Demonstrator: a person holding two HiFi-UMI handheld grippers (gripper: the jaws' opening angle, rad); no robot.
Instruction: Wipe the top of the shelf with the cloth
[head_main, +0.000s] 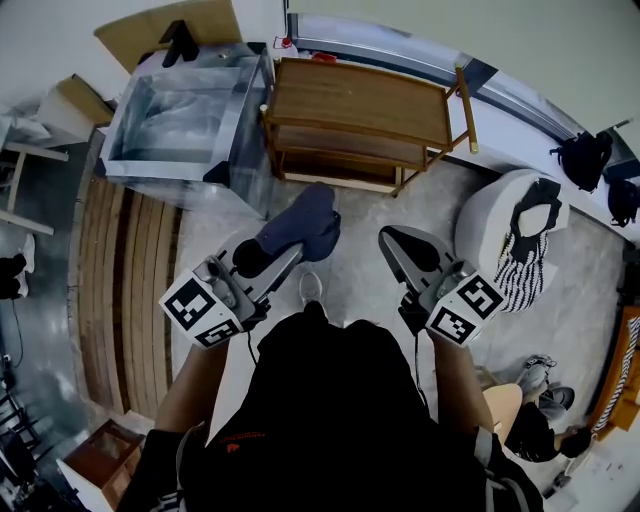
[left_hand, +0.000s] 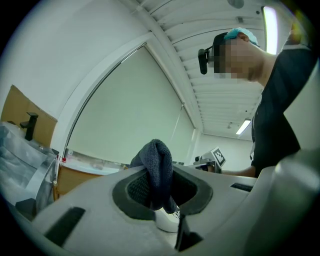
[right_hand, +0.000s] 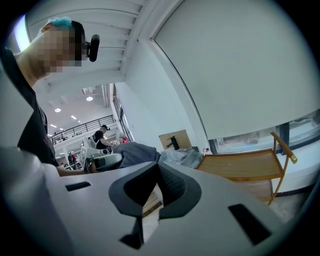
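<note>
Cloth: dark blue-grey knitted cloth, bunched and pinched in the left gripper. It is held in the air above the floor, in front of the person.
Left gripper: jaws clamped on the middle of the bunch. In the left gripper view one fold stands up past the tips and another hangs down through the gap below them.
Right gripper: jaws drawn together with nothing between them. Only a thin slit of floor shows through in the right gripper view.
Shelf: light-brown two-tier wooden shelf ahead, by the window wall. Its top board is bare, and the cloth is well apart from it.
Handling (judged): soft, light and limp. It will drape and fold under any push. It should drag rather than slip on wood, and it is not fragile.
Hold (judged): the mid-bunch grip leaves a loose pad of fabric forward of the tips, which suits wiping. Keep the fabric, not the jaw tips, on the board.
Step (judged): approach to the shelf; wiping is not yet begun.
</note>
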